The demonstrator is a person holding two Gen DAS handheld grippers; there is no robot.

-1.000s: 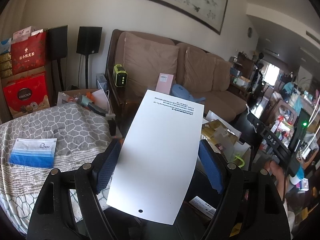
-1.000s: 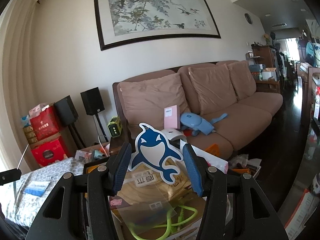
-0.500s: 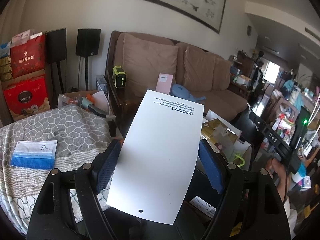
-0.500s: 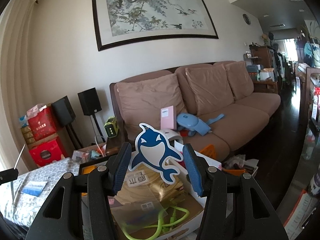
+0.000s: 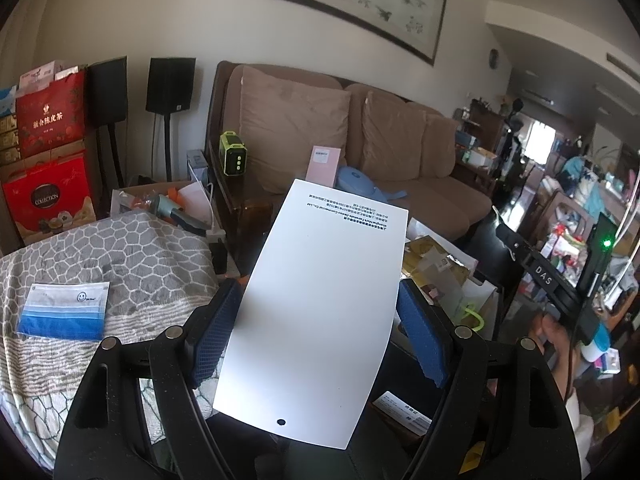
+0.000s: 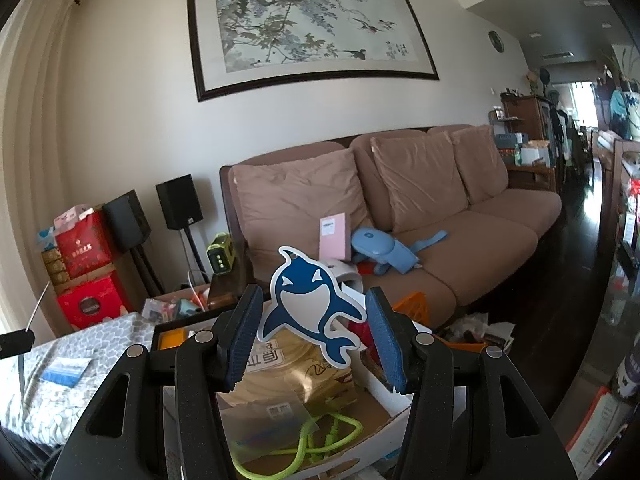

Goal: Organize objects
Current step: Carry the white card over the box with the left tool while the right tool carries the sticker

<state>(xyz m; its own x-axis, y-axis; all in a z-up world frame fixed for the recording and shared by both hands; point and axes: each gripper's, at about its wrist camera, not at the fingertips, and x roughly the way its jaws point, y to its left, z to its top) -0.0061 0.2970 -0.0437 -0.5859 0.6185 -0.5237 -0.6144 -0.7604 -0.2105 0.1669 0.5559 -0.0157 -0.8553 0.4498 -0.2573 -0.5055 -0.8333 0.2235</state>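
My left gripper (image 5: 318, 330) is shut on a white card (image 5: 320, 304) with small black print at its far end and a hole at its near end; its blue pads touch both edges. My right gripper (image 6: 312, 334) is shut on a blue and white shark-shaped tag (image 6: 310, 304), held above an open cardboard box (image 6: 376, 380) of gold packets and a green cord (image 6: 304, 440). The right gripper also shows at the right of the left wrist view (image 5: 560, 280).
A brown sofa (image 6: 420, 208) holds a pink box (image 6: 334, 236) and a blue pouch (image 6: 380, 248). A grey patterned cloth (image 5: 120, 264) at left carries a blue-striped packet (image 5: 64, 312). Speakers (image 5: 170, 84) and red gift boxes (image 5: 48, 160) stand at far left.
Both grippers keep their hold. The right wrist view has shifted slightly, with the sofa and box sliding a little left; the left view has barely moved.
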